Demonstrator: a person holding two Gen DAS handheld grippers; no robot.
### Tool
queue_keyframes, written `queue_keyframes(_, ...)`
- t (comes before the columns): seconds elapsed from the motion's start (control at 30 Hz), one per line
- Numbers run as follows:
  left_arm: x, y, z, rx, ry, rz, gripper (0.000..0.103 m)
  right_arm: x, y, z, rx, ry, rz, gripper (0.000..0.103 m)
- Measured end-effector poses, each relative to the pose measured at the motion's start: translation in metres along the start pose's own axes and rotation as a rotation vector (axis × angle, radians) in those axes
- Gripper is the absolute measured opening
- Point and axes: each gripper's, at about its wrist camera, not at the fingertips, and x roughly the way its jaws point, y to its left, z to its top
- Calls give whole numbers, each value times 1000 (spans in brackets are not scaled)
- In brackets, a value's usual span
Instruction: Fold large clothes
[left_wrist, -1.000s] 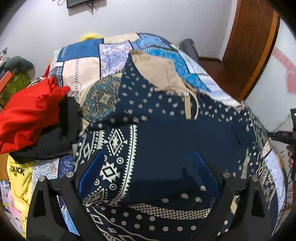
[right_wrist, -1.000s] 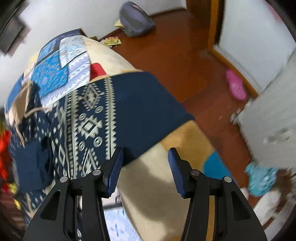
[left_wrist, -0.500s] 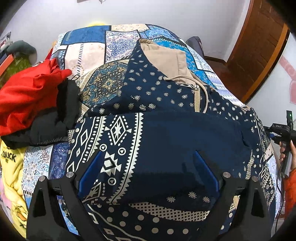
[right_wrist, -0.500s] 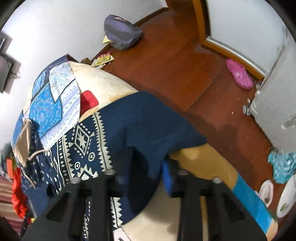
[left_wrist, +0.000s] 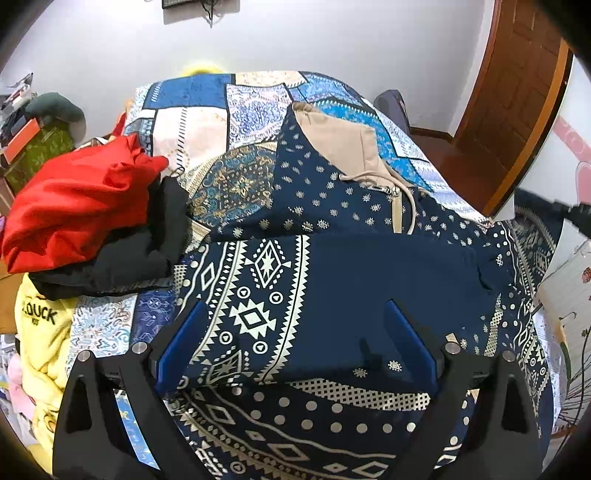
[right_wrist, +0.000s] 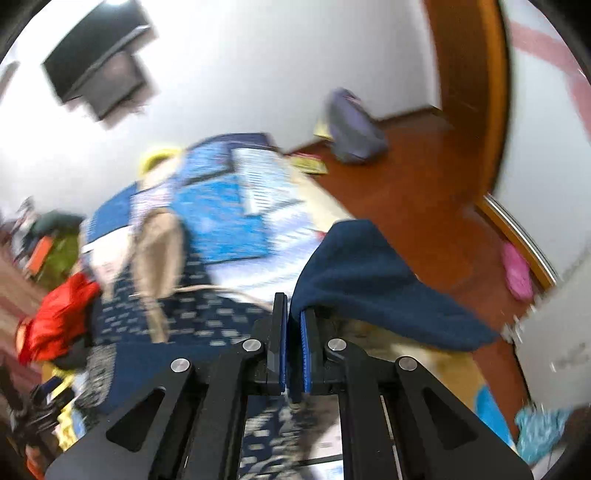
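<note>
A navy hoodie (left_wrist: 332, 206) with white patterns and a beige-lined hood (left_wrist: 340, 144) lies spread on the bed. One patterned sleeve (left_wrist: 266, 288) is folded across its body. My left gripper (left_wrist: 295, 306) hovers open over that sleeve, its blue pads wide apart and nothing pinched. My right gripper (right_wrist: 293, 306) is shut on the plain navy end of the other sleeve (right_wrist: 369, 277). That sleeve end is lifted off the bed edge and drapes to the right of the fingers. The right wrist view is blurred by motion.
A red garment (left_wrist: 81, 192), a black one (left_wrist: 147, 251) and a yellow one (left_wrist: 40, 332) are piled on the left of the patchwork bedspread (left_wrist: 192, 129). A wooden door (left_wrist: 517, 92), a grey bag (right_wrist: 354, 125) and a pink slipper (right_wrist: 517, 273) lie beyond the bed's right side.
My right gripper closed on the navy sleeve end at the bed edge and rose with it, tilting up toward the room. The left gripper stayed open and shifted slightly over the hoodie.
</note>
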Motion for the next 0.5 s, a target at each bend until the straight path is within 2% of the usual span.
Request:
queue_keyframes(0.1, -8, 1, -1, 0, -11, -6, 96, -2, 38, -3, -83, -5, 52, 6)
queue_keyframes(0.2, -16, 3, -5, 4, -23, -8, 96, 10, 70, -18, -153, 42, 107, 6)
queue_keyframes(0.33, -24, 6, -10, 8, -28, -6, 96, 45, 94, -50, -197, 167, 137, 6)
queue_keyframes(0.5, -28, 9, -20, 11, -18, -23, 96, 86, 99, -87, -196, 320, 129, 6)
